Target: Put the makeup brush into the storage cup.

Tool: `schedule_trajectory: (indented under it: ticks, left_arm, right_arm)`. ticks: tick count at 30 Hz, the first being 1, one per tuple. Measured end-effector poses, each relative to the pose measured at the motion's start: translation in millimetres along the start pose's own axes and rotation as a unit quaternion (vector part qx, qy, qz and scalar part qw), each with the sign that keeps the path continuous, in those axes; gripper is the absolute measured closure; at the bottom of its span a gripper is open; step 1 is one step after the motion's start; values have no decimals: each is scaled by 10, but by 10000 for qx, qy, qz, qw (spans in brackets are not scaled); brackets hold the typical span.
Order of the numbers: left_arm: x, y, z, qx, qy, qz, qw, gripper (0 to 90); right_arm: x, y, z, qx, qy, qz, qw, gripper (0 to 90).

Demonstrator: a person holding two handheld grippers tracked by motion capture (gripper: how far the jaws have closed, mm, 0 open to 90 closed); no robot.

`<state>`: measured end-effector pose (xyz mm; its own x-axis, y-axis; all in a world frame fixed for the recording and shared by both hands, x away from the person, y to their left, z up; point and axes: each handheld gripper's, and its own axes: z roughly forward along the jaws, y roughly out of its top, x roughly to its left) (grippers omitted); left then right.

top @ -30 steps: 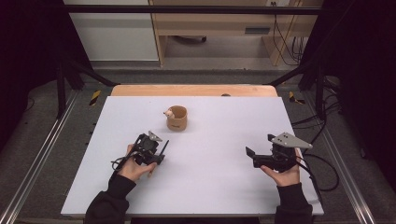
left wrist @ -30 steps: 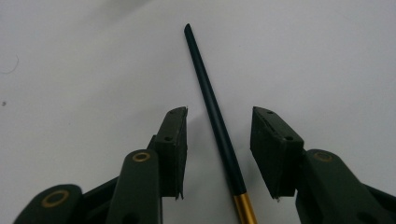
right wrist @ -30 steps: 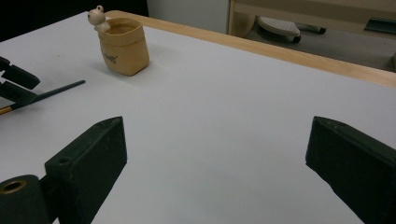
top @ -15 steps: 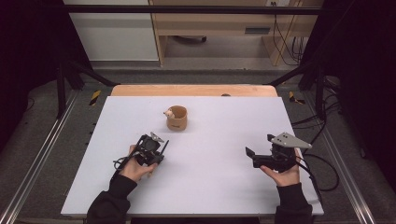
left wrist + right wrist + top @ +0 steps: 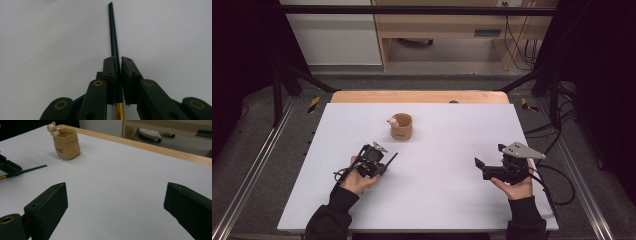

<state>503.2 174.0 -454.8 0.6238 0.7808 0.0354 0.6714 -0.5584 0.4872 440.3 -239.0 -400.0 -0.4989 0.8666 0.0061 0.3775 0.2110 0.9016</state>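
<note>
Your left gripper (image 5: 117,82) has just clamped its jaws onto the dark pen (image 5: 113,45), lying flat on the white table (image 5: 452,200); your right gripper (image 5: 115,202) gapes wide, empty.

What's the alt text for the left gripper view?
The left hand-held gripper is shut on a thin dark stick with a gold lower end, which runs straight up between its two black jaws. Behind it lies the plain white table.

Beyond my white table (image 5: 452,200), a tan pot (image 5: 402,127) with a small frog figure (image 5: 52,127) on its rim stands upright.
</note>
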Motion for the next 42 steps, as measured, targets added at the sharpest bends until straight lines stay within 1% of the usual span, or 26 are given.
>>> schedule_trajectory:
  ticks: [3,8,10,13,16,17,18,19,20,22,26,27,28,29,33,34,36,40,42]
  left_arm:
    - [7,1,0,5,-27,-19,10000,821]
    - [19,4,-2,35,-51,8,10000,821]
    - [23,7,0,35,-103,-8,9999,821]
    - [29,17,-3,61,-66,108,9999,811]
    - [51,23,-25,45,-127,144,9998,779]
    - [60,30,-39,72,-129,207,9997,770]
    - [53,34,-45,55,-131,214,9997,764]
    - [58,47,-61,82,-115,306,9994,755]
    - [58,47,-61,82,-115,306,9994,744]
    - [46,97,-101,81,-137,356,9992,726]
    - [29,170,-132,159,-121,472,9987,701]
    - [24,187,-135,211,-102,514,9984,695]
    - [24,187,-135,211,-102,514,9984,687]
    - [18,209,-121,257,-81,547,9981,678]
    - [19,233,-74,406,-104,613,9972,664]
    - [19,233,-74,406,-104,613,9972,664]
    - [21,243,-35,510,-115,664,9964,670]
    - [26,245,-2,558,-123,684,9960,697]
    - [41,245,11,634,-145,714,9953,709]
  right_arm:
    - [1,0,0,1,-1,2,10000,54]
    - [1,0,0,1,2,1,10000,54]
    - [0,0,-1,0,4,2,10000,54]
    - [0,0,0,3,5,0,10000,54]
    - [-2,1,-6,-4,20,11,10000,54]
    - [-2,3,-9,-5,20,23,10000,55]
    - [-3,4,-12,-16,26,32,10000,55]
    - [-5,5,-15,-17,29,30,10000,55]
    - [-7,6,-18,-22,31,26,10000,56]
    - [-10,7,-24,-25,38,17,10000,58]
    - [-8,7,-33,-31,63,22,10000,60]
    - [-9,7,-34,-33,69,19,10000,60]
    - [-7,8,-35,-26,68,28,10000,60]
    - [-9,7,-35,-25,73,16,10000,59]
    - [-9,7,-36,-9,92,0,10000,59]
    - [-9,7,-36,-9,92,0,10000,59]
    - [-11,7,-33,6,71,-11,10000,59]
    - [-10,7,-32,18,109,0,9999,66]
    - [-11,5,-24,44,128,-4,9999,72]
